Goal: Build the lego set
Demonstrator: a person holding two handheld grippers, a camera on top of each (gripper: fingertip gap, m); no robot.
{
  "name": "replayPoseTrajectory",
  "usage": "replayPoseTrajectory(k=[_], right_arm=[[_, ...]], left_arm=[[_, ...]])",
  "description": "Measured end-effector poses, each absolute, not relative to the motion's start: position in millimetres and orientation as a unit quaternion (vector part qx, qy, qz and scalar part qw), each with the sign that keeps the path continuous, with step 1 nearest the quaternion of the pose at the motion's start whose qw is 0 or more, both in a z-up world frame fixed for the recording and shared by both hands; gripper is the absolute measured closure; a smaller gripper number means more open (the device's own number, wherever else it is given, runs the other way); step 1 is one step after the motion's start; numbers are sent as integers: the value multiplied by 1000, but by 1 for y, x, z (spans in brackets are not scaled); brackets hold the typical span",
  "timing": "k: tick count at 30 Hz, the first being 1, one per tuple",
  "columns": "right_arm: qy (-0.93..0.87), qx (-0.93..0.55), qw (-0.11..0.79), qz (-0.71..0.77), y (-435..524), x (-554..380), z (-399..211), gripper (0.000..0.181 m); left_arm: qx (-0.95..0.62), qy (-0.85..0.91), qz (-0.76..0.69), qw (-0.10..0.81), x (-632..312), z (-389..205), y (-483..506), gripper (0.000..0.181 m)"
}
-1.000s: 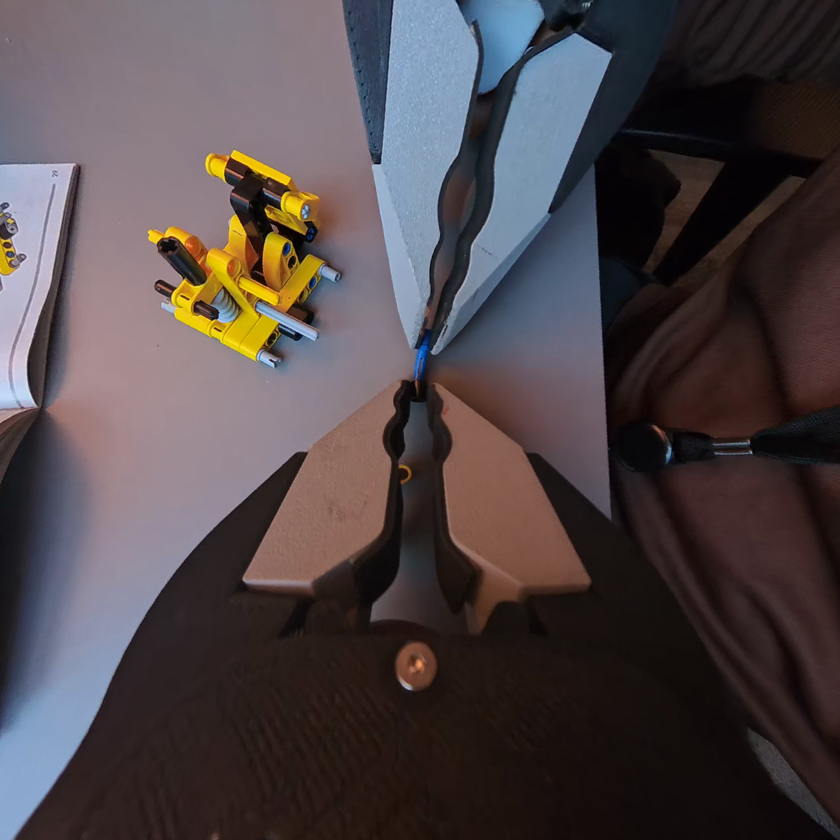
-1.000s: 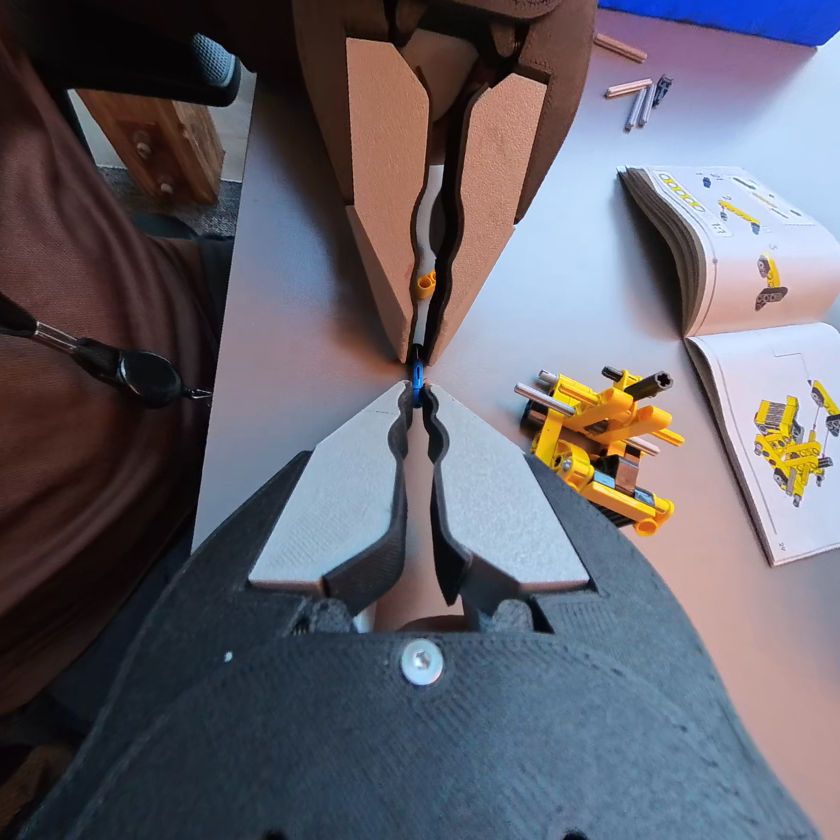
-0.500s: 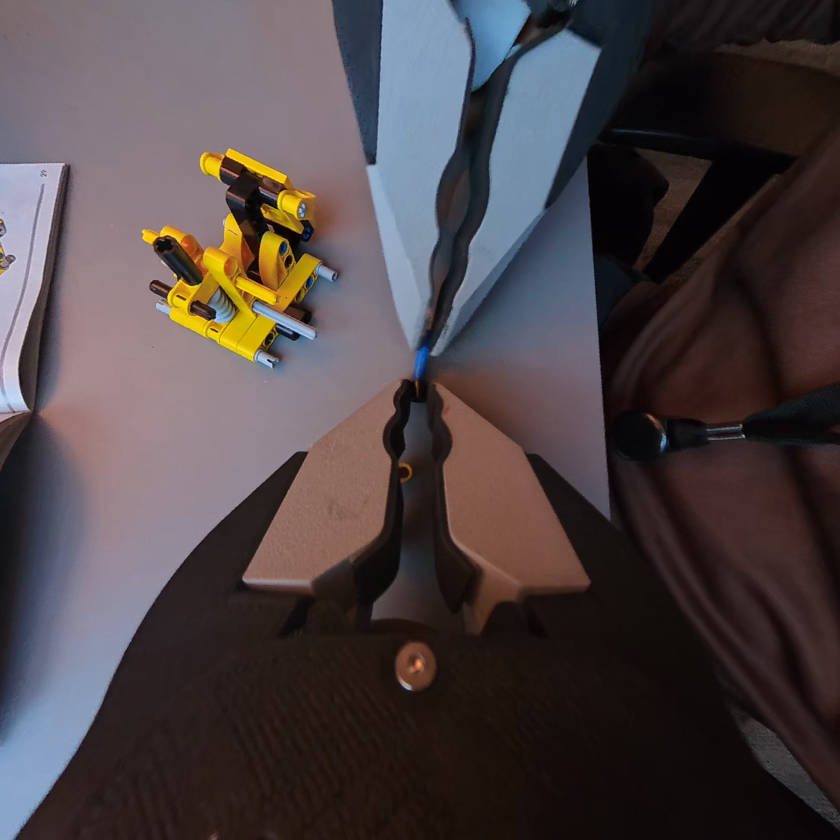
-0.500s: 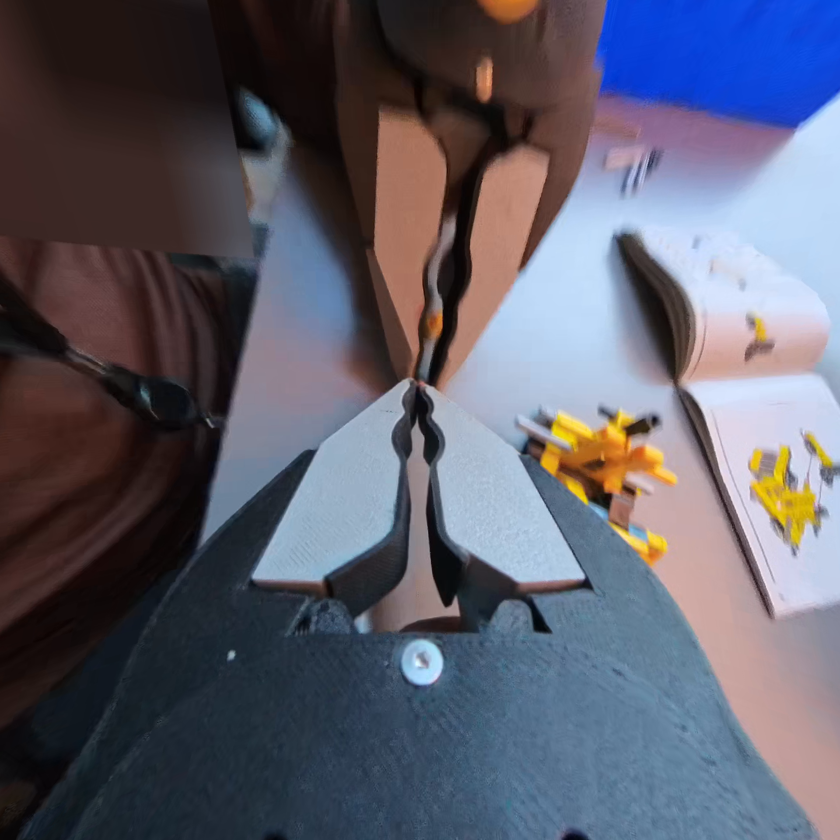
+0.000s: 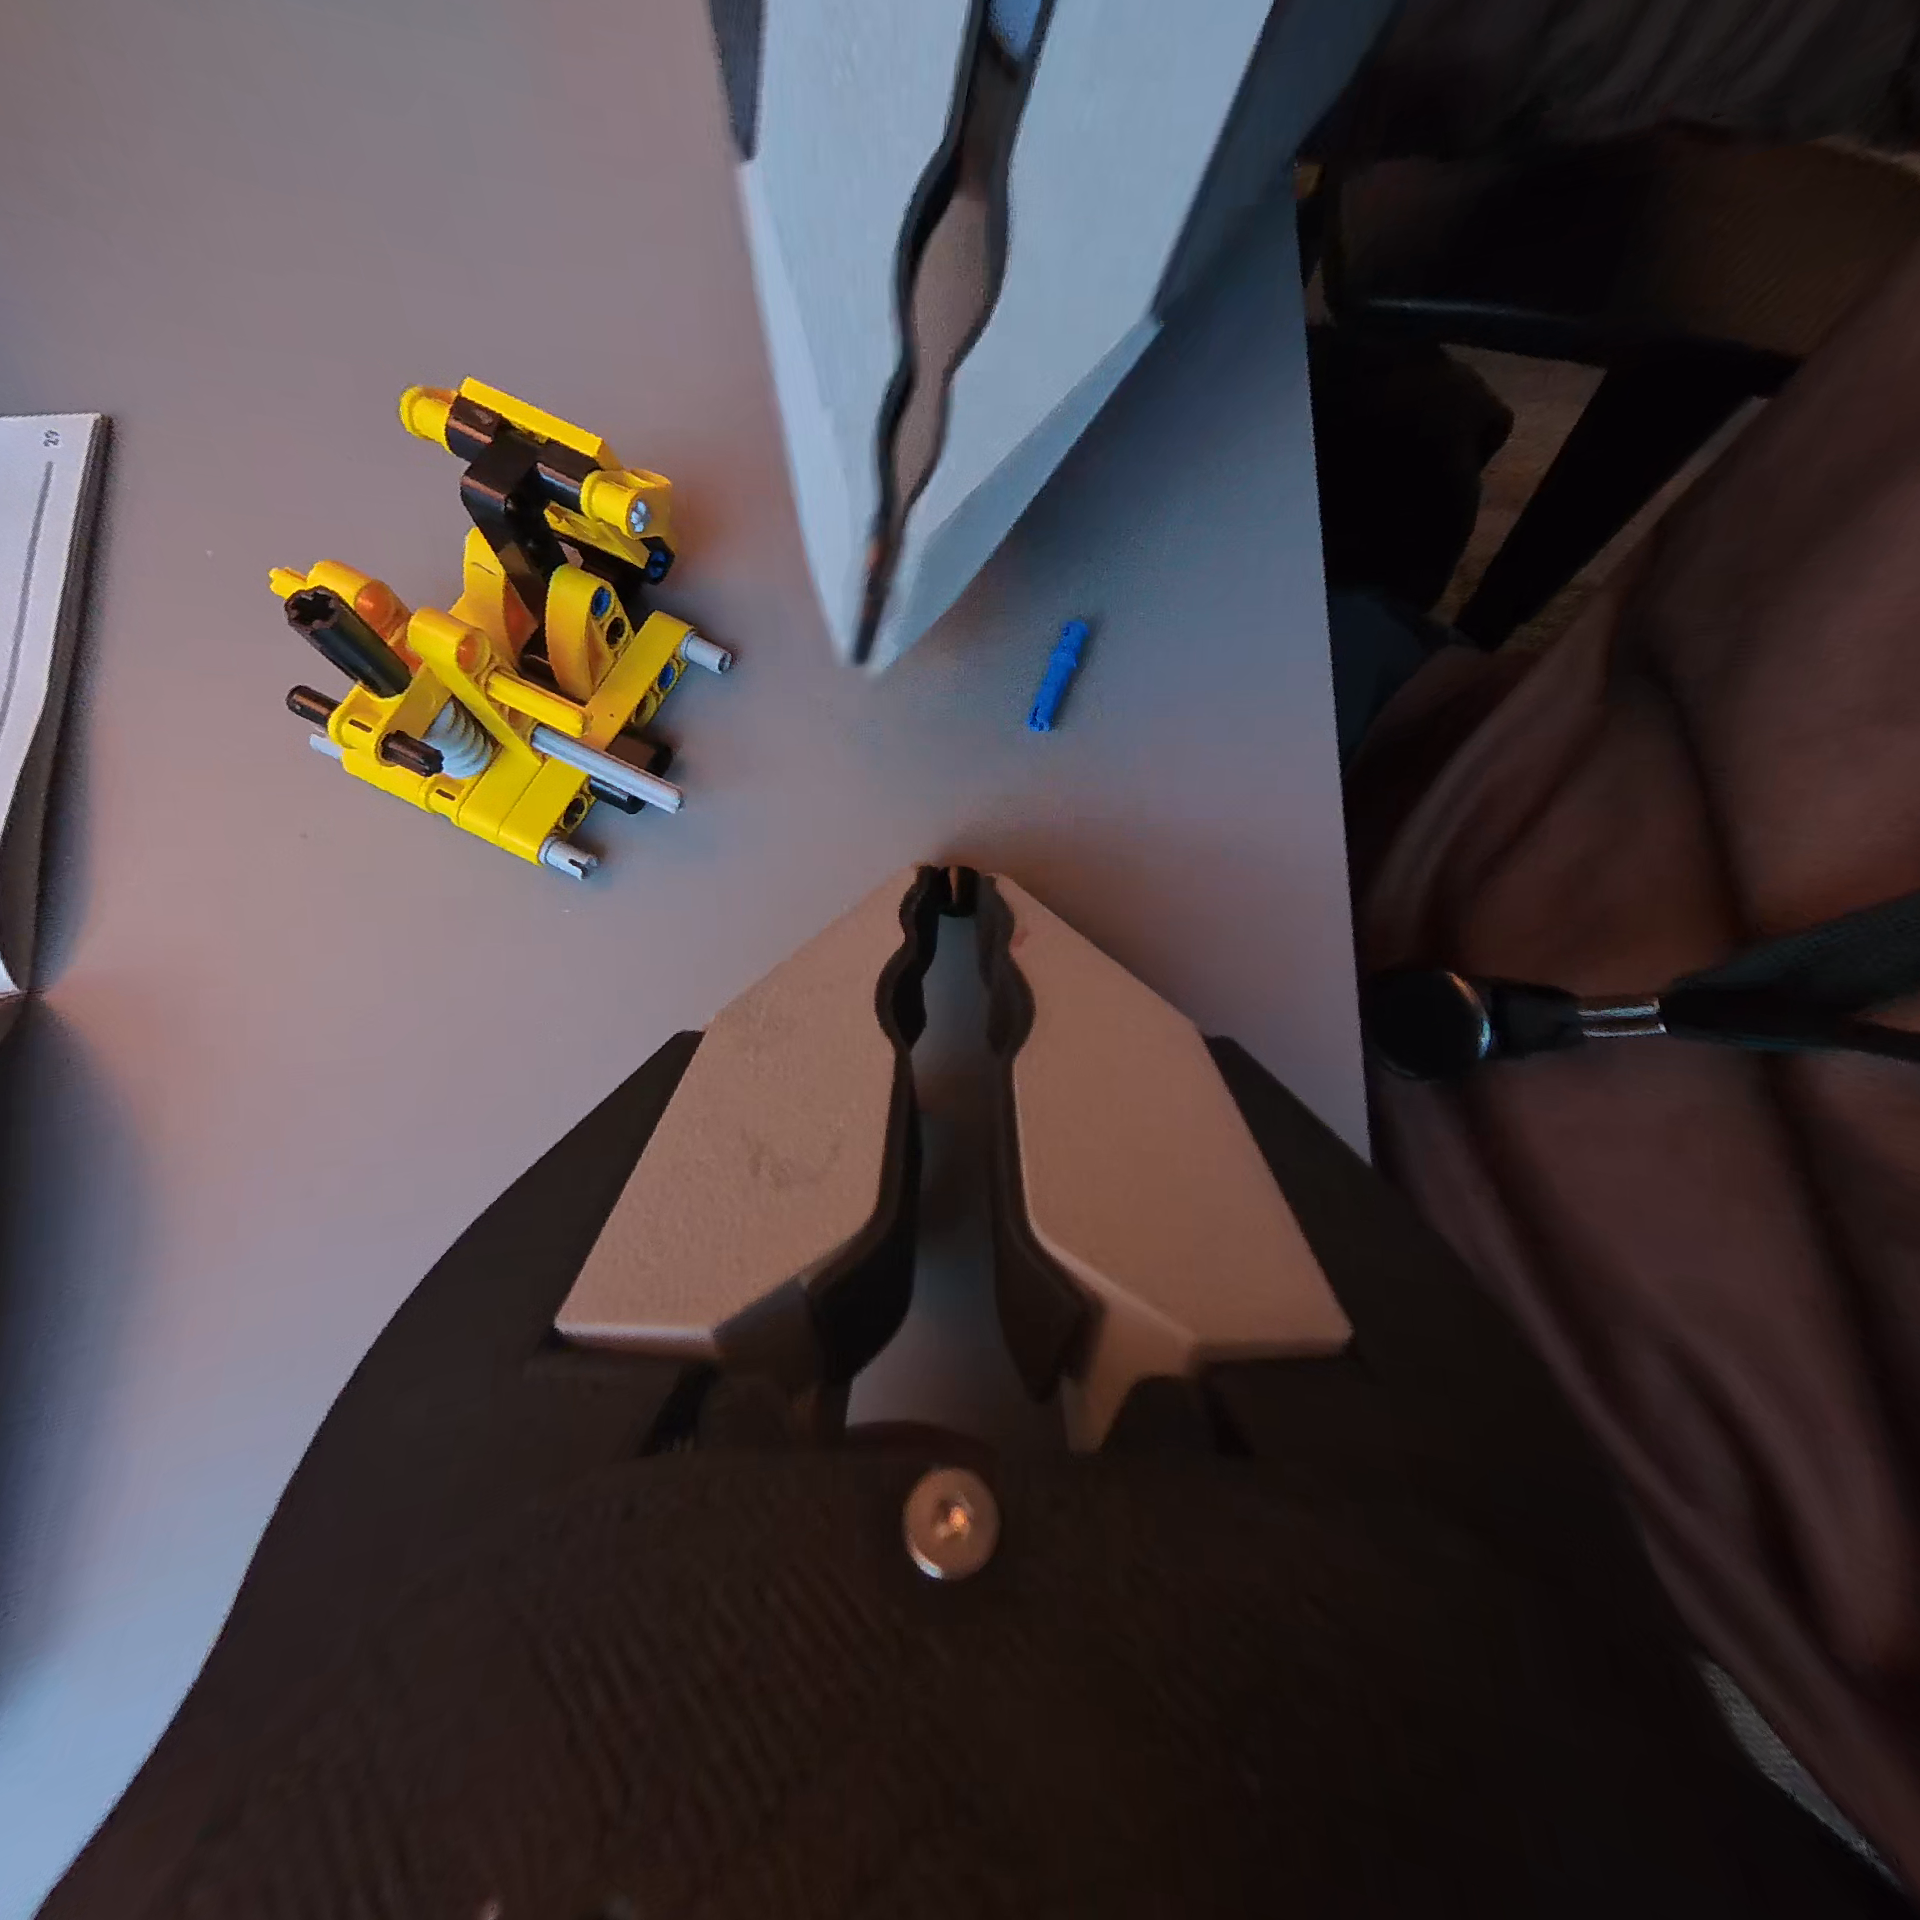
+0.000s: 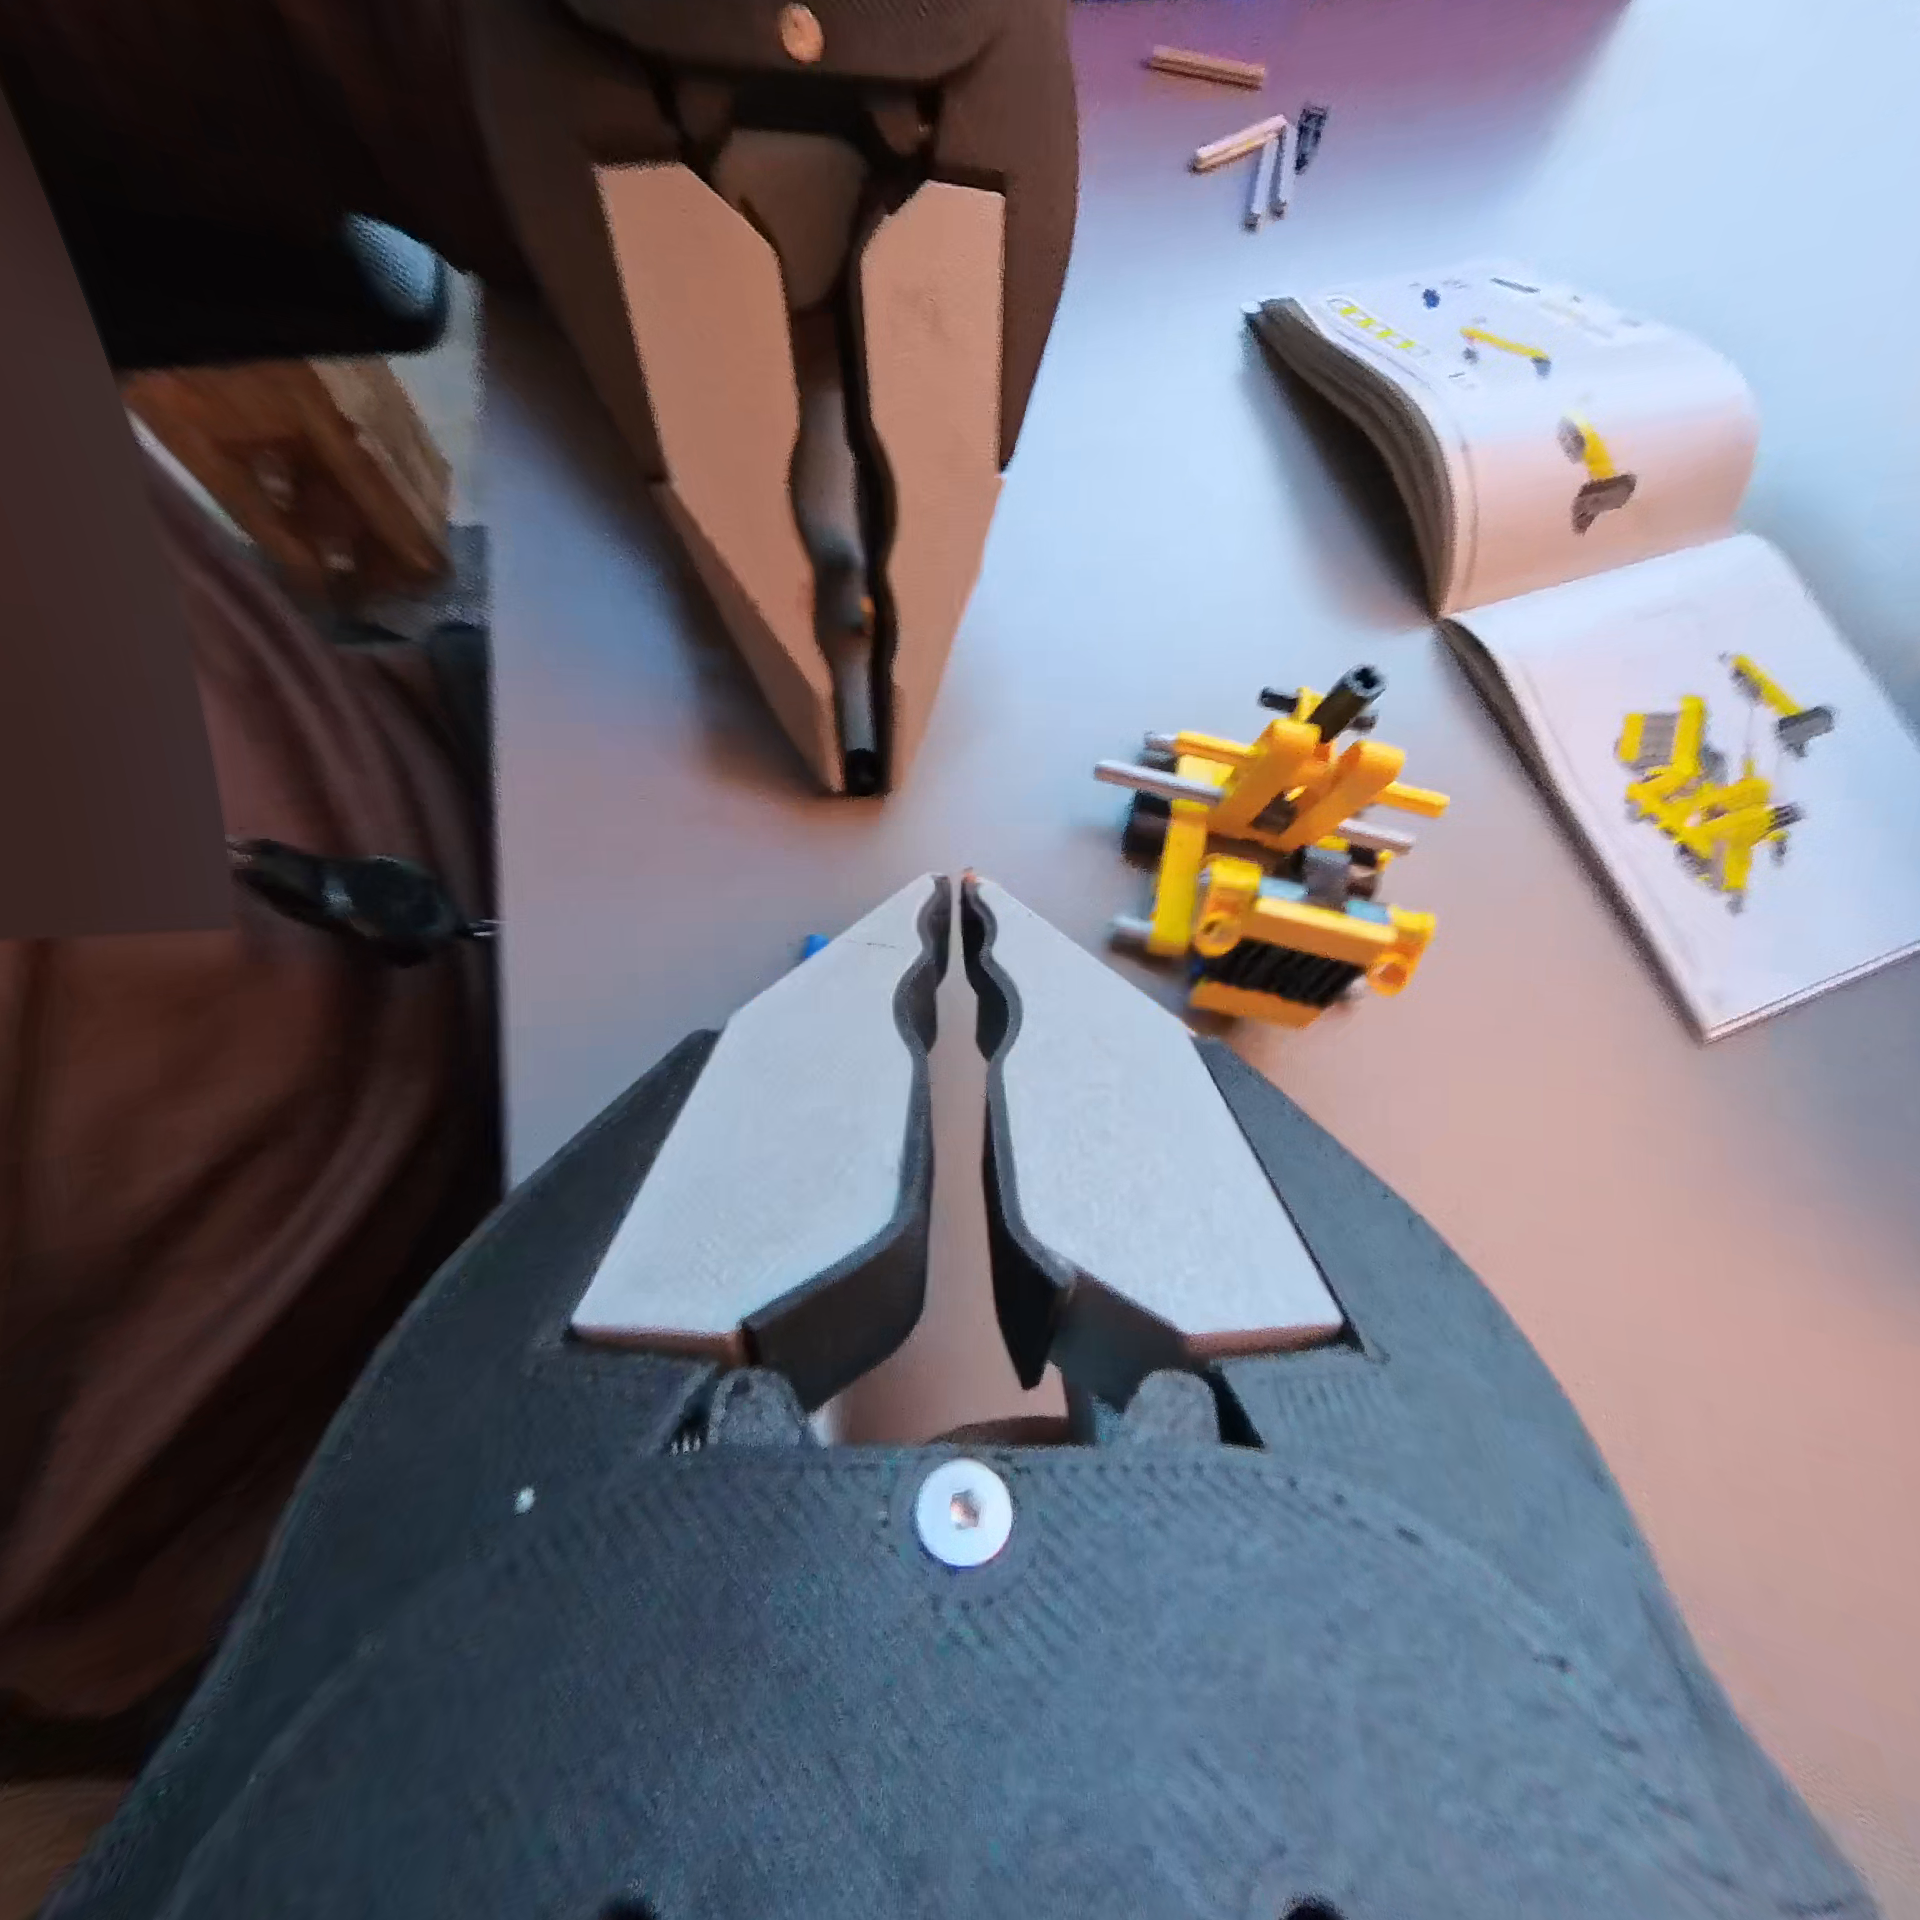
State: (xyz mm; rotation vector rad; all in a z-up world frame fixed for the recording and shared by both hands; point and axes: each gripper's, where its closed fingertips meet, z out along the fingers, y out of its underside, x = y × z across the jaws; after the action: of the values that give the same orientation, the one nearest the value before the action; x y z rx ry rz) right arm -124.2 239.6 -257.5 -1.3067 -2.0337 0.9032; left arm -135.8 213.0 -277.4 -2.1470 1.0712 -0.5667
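Left tool (image 5: 951,883): its grey fingers are pinching a small dark tubular piece (image 6: 860,769) at the tips, hovering over the grey tabletop (image 5: 312,1091); the piece's kind is too small to tell.
Right tool (image 6: 956,883): its fingers are pressing together at the tips with nothing visible between them, and it is pointing toward the left tool from the opposite side, tips apart.
Small blue plastic pin (image 5: 1058,675): it is lying loose on the tabletop near the table's edge, between the two tools' tips and slightly off to one side, touching neither.
Yellow-and-black lego assembly with grey axles (image 5: 499,644): it is sitting on the tabletop, well apart from the pin, beside both tools.
Open white instruction booklet (image 6: 1621,582): it is lying flat beyond the assembly, pages showing yellow model drawings.
Loose tan and grey sticks (image 6: 1252,156): they are lying at the far end of the tabletop.
Person's brown clothing (image 5: 1662,1143): it is filling the space past the table's edge.
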Motion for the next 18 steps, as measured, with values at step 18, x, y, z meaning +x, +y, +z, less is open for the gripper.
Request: replayPoseTrajectory(k=[18], right_arm=[[-766,-502,263,303,219,-94,-277,180]], left_arm=[[-822,409,-221,330,-136,-277,213,176]])
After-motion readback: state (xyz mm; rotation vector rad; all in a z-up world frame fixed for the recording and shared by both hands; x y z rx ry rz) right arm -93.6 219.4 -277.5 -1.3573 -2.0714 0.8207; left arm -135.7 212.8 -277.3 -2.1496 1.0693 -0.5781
